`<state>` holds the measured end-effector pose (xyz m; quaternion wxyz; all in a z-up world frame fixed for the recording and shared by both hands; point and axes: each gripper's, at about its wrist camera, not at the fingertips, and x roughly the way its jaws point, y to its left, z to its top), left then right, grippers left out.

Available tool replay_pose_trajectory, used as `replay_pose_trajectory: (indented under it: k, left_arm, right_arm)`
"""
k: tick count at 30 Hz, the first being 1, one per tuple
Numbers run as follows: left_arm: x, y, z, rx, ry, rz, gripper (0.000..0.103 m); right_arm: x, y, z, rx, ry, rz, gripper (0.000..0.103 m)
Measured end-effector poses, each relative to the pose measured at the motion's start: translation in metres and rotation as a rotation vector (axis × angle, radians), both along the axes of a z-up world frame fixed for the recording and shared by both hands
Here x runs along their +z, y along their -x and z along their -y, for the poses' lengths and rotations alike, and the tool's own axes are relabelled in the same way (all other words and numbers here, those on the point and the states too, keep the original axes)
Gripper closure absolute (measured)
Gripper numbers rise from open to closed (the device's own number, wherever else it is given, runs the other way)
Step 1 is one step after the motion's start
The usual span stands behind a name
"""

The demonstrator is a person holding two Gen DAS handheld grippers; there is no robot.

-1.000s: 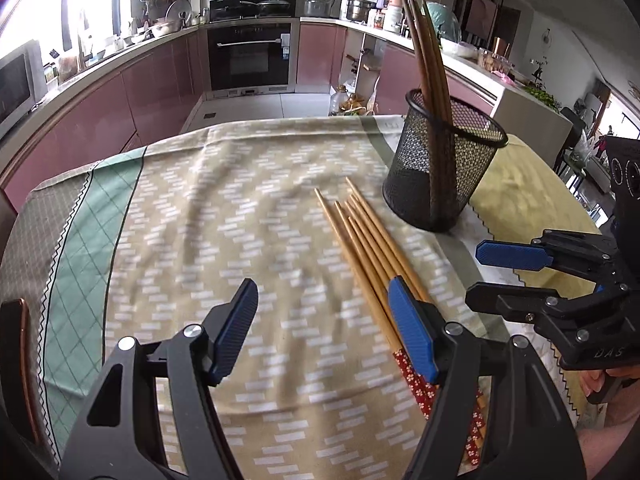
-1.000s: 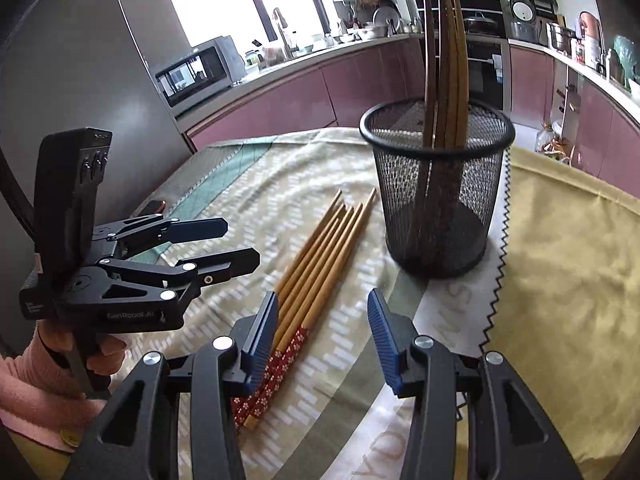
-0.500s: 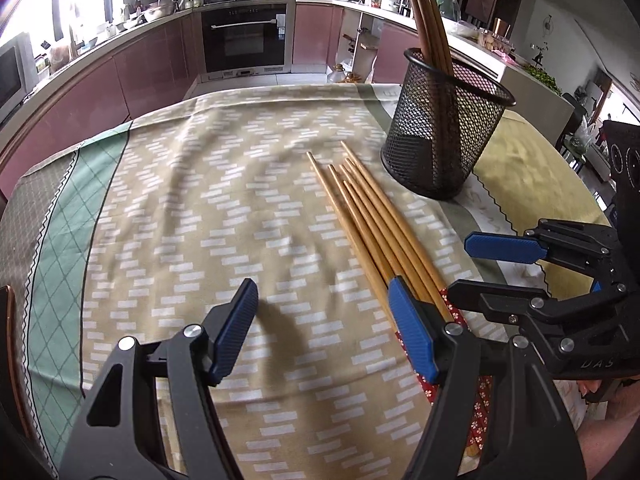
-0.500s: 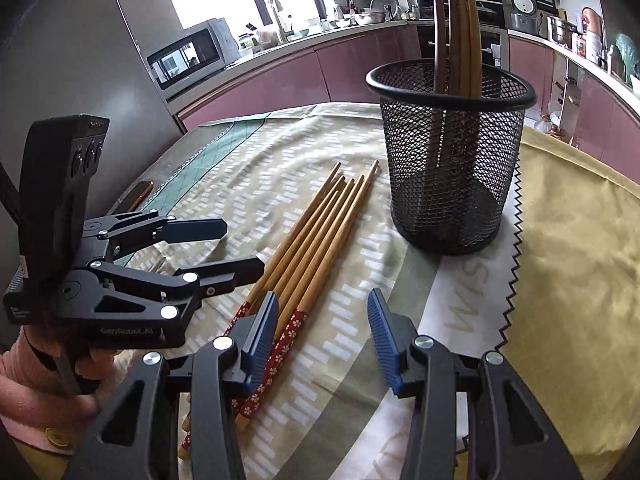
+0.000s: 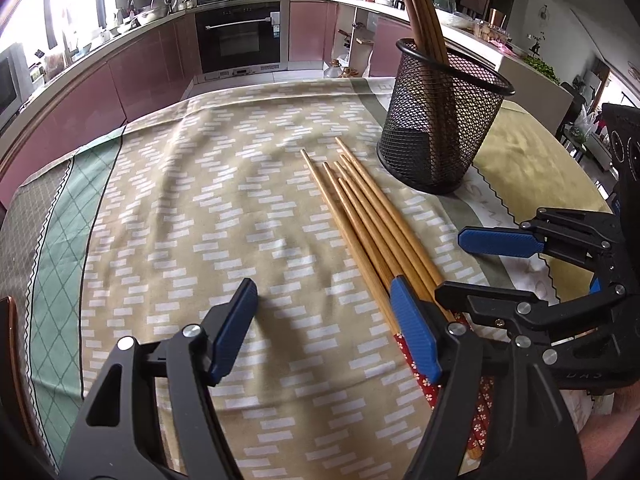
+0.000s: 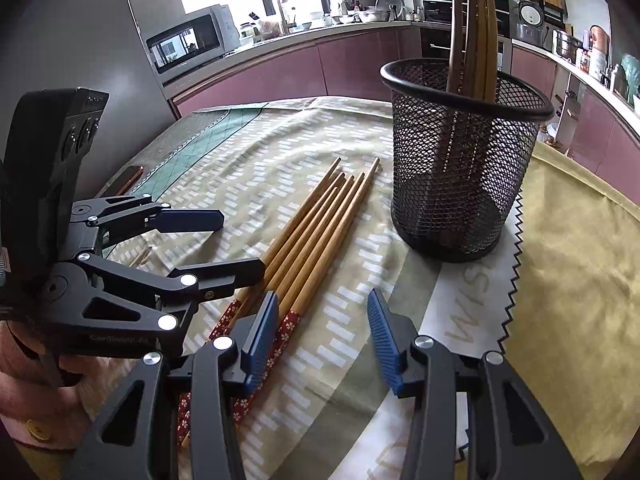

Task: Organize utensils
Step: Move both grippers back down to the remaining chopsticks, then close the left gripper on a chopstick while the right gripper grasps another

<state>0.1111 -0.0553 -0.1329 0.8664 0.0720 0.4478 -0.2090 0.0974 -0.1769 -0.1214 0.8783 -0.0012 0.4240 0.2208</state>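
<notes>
Several wooden chopsticks (image 5: pixel 368 216) with red flowered ends lie side by side on the tablecloth, also in the right wrist view (image 6: pixel 316 236). A black mesh cup (image 5: pixel 442 120) stands upright just beyond them with a few chopsticks (image 6: pixel 474 28) standing in it; the cup shows in the right wrist view (image 6: pixel 460 160) too. My left gripper (image 5: pixel 324 328) is open and empty, its right finger beside the chopsticks' near ends. My right gripper (image 6: pixel 320 340) is open and empty, its left finger over the flowered ends. Each gripper shows in the other's view, open (image 5: pixel 480 264) (image 6: pixel 224 240).
The patterned tablecloth (image 5: pixel 180 220) covers the table, with a yellow cloth (image 6: pixel 580 260) and a white zigzag-edged sheet (image 6: pixel 476 300) to the right. A brown-edged object (image 6: pixel 126 178) lies at the table's left edge. Kitchen counters and an oven stand behind.
Both grippers have come lower and closer to the chopsticks and the mesh cup. Both stay open.
</notes>
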Motion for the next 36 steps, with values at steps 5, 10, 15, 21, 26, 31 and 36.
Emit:
replay_pose_trajectory:
  k: [5, 10, 15, 21, 26, 31, 36]
  left_arm:
    - [0.000, -0.001, -0.001, -0.001, -0.004, 0.000, 0.034]
    - [-0.001, -0.001, -0.002, -0.006, -0.011, -0.002, 0.035]
    - [-0.003, 0.000, 0.001, -0.010, -0.032, 0.004, 0.037]
    - [-0.003, -0.004, -0.001, 0.002, -0.025, 0.002, 0.042]
    - [-0.002, -0.010, 0.001, 0.009, -0.037, 0.006, 0.050]
    - [-0.002, -0.015, 0.005, 0.008, -0.047, 0.011, 0.057]
    - [-0.002, -0.022, 0.008, 0.021, -0.049, 0.016, 0.066]
  right_arm:
    - [0.000, -0.002, 0.001, 0.000, 0.020, -0.003, 0.059]
    - [-0.001, -0.002, 0.004, -0.011, 0.034, -0.009, 0.060]
    - [0.000, -0.002, 0.001, -0.008, 0.056, -0.009, 0.060]
    - [-0.001, -0.007, -0.002, -0.012, 0.061, -0.010, 0.060]
    - [-0.001, -0.014, -0.005, -0.015, 0.072, -0.010, 0.067]
    - [0.000, -0.019, -0.006, -0.017, 0.078, -0.010, 0.074]
    - [-0.001, -0.026, -0.005, -0.032, 0.069, -0.012, 0.085]
